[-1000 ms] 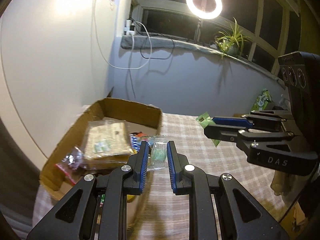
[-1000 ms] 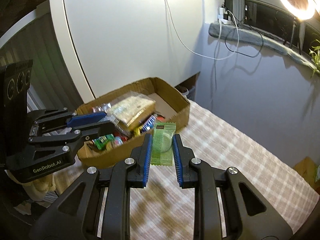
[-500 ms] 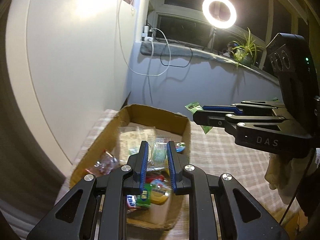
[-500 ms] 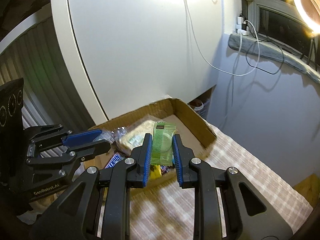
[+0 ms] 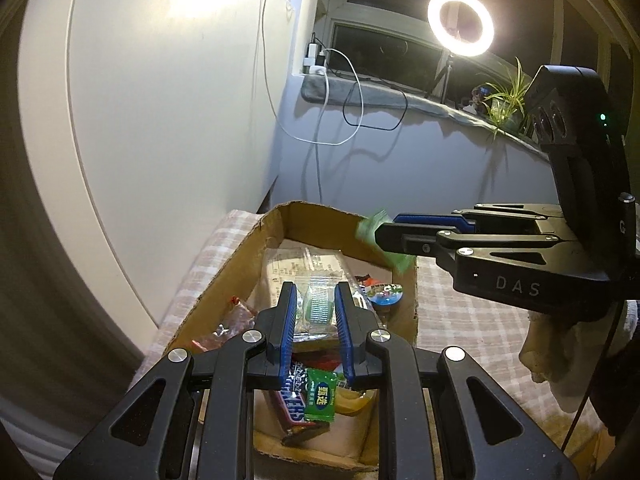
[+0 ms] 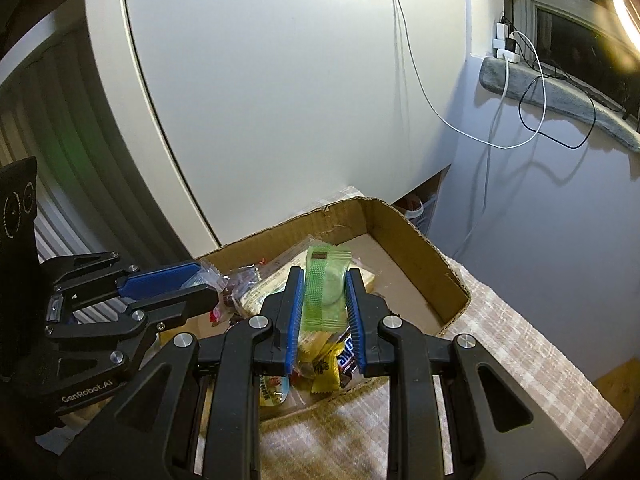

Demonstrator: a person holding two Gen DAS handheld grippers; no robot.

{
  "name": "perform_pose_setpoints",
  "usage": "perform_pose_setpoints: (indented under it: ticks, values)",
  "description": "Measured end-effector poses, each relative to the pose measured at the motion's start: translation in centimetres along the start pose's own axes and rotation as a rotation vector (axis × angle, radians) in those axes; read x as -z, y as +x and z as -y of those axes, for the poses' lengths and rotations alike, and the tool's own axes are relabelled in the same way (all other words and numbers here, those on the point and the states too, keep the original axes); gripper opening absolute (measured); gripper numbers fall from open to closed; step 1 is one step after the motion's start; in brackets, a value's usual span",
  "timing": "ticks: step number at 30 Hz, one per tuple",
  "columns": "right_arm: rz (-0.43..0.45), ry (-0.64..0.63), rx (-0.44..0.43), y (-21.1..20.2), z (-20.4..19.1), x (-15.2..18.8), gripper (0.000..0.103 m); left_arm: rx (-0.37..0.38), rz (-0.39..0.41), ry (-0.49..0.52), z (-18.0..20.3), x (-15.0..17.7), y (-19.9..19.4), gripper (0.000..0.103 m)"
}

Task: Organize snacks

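in the left wrist view, the left gripper (image 5: 316, 312) hangs over the cardboard box (image 5: 240, 264) and its blue pads are clenched on a clear snack packet (image 5: 319, 307) with a green ribbed piece inside. the packet stands upright between the pads, above the box content. under it, at 6 o'clock, lie a dark chocolate bar (image 5: 294, 404) and a small green candy (image 5: 320, 398); at 3 o'clock from the packet there is a round cup with a colourful lid (image 5: 384, 294), and at 12 o'clock a big transparent bag (image 5: 304, 264). the right gripper (image 5: 380, 236) enters from 3 o'clock of the frame and holds a green packet (image 5: 370, 226) over the far right corner of the box. the box stands on a checked cloth (image 5: 460, 320). a ring light (image 5: 460, 23) shines at 1 o'clock.

in the right wrist view, the right gripper (image 6: 324, 300) grasps the green packet (image 6: 325, 284) between its pads, upright, above the middle of the box (image 6: 420, 256). at 6 o'clock from it, in the box, lie a yellow wrapper (image 6: 326, 368) and the chocolate bar (image 6: 347, 358). the left gripper (image 6: 204, 282) comes from 9 o'clock, closed on the clear packet (image 6: 208, 276) over the left side of the box. a white cable (image 6: 496, 120) hangs at 2 o'clock.
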State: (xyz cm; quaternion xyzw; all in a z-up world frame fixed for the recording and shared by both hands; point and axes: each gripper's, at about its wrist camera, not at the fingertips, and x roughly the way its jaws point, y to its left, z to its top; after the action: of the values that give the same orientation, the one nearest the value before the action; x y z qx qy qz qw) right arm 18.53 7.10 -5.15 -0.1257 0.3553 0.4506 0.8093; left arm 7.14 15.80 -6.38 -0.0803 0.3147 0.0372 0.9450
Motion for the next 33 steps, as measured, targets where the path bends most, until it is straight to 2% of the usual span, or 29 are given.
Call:
perform_pose_setpoints:
  ticks: [3,5,7,11,13,14,18,20,22,24,26,28,33]
  values:
    - [0.004,0.008,-0.001,0.1,0.2,-0.1,0.022,-0.009,0.001,-0.007,-0.1,-0.1,0.1,0.019]
    - [0.007,0.012,0.002,0.0,0.4,-0.2,0.029,-0.013,0.001,-0.009,-0.2,-0.1,0.2,0.027]
    - [0.016,0.015,0.01,-0.2,0.5,-0.2,0.047,-0.017,0.004,-0.013,-0.2,-0.2,0.1,0.032]
    - [0.028,0.02,0.014,-0.7,0.6,-0.2,0.049,-0.027,0.008,-0.015,-0.3,-0.2,-0.1,0.043]
    - [0.037,0.024,0.023,-1.0,0.7,-0.2,0.063,-0.032,0.013,-0.014,-0.2,-0.2,-0.3,0.048]
    - [0.045,0.026,0.028,-1.3,0.8,-0.1,0.066,-0.032,0.016,-0.015,-0.2,-0.3,-0.4,0.049]
    - [0.061,0.033,0.031,-2.1,0.7,0.0,0.07,-0.039,0.025,-0.013,-0.1,-0.3,-1.0,0.05]
    - [0.068,0.038,0.036,-2.6,0.8,0.2,0.082,-0.043,0.029,-0.012,0.0,-0.2,-1.3,0.059]
    - [0.082,0.05,0.036,-3.2,0.8,0.5,0.092,-0.051,0.037,-0.015,0.0,-0.1,-1.8,0.061]
    - [0.091,0.06,0.035,-3.8,1.0,0.7,0.093,-0.06,0.04,-0.015,0.1,0.0,-2.1,0.065]
    - [0.098,0.073,0.041,-4.4,1.0,1.0,0.094,-0.067,0.044,-0.016,0.2,0.1,-2.6,0.072]
    - [0.102,0.083,0.042,-4.8,1.1,1.4,0.099,-0.073,0.047,-0.017,0.3,0.3,-3.0,0.073]
    - [0.111,0.09,0.055,-5.7,0.9,2.5,0.1,-0.098,0.05,-0.009,0.8,0.7,-3.7,0.08]
